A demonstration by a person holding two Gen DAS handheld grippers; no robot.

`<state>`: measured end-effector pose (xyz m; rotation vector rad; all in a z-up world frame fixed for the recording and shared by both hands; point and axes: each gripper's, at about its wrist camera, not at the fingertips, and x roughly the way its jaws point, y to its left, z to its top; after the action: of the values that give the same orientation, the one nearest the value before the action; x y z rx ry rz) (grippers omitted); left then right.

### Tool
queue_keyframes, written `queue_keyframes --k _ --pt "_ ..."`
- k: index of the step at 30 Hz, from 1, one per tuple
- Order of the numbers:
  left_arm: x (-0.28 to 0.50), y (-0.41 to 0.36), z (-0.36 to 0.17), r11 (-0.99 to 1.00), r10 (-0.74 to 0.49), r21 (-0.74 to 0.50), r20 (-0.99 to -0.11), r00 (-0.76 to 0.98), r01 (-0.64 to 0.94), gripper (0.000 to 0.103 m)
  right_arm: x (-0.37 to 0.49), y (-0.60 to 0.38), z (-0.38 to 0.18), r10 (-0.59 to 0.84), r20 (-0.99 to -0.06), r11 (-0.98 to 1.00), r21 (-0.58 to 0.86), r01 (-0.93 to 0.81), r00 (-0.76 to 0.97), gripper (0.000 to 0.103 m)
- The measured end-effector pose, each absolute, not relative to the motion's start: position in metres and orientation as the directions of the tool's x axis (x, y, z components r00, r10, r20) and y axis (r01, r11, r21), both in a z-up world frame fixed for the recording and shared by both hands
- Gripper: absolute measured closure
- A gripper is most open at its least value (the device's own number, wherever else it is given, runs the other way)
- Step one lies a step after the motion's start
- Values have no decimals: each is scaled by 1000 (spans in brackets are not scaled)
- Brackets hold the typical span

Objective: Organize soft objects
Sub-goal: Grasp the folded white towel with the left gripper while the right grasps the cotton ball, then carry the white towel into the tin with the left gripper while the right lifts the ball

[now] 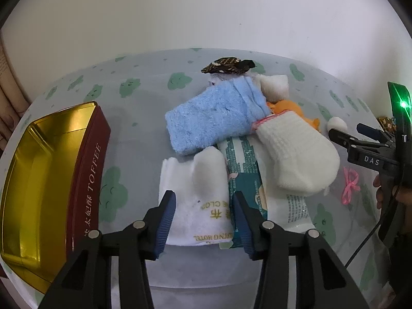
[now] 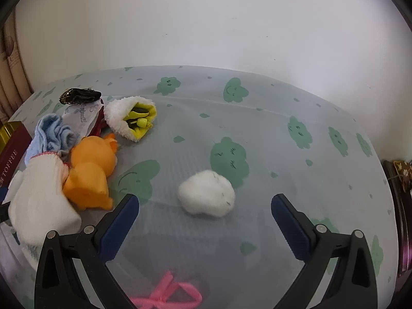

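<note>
On a round table (image 1: 144,139) covered in a pale cloth printed with green clouds, soft items await sorting. At far left in the left wrist view stands an open gold-lined toffee tin (image 1: 51,175), its near end cut off by the frame edge. Just right of it, the left gripper (image 1: 204,215) has its jaws about half open around a folded white hotel cloth (image 1: 195,193); the left pad seems to meet the cloth's edge, but whether the right pad presses on it or on the teal packet (image 1: 244,180) beside it cannot be told. Beyond lie a blue towel (image 1: 213,118) and a white sock (image 1: 296,152), which half hide an orange toy (image 1: 288,108). A dark patterned item (image 1: 226,65) at the back is too small to identify.

Further right, the right gripper (image 2: 204,222) hangs wide open and empty, a white fluffy ball (image 2: 207,195) lying on the cloth just ahead of its fingertips, between them and untouched. A pink ribbon bow (image 2: 167,293) sits below the jaws, partly cut off.
</note>
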<state>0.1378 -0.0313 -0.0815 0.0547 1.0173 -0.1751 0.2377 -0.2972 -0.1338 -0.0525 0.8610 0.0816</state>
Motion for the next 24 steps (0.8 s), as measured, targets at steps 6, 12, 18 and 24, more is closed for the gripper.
queue_keyframes --k 6,12,18,24 --pt "141 -29 -87 983 -145 -66 -849 508 170 82 250 -294 -143 59 -776 994 -14 -111 628 1" --pt "137 -33 -89 982 -142 -52 -840 523 182 87 254 -294 -158 84 -801 992 12 -124 592 2" --pt "134 -25 -82 985 -143 -68 -833 534 158 87 252 -293 -170 96 -808 992 30 -122 582 1" --pt "127 -14 -69 987 -147 -80 -821 552 143 87 251 -290 -171 102 -807 992 38 -122 581 0"
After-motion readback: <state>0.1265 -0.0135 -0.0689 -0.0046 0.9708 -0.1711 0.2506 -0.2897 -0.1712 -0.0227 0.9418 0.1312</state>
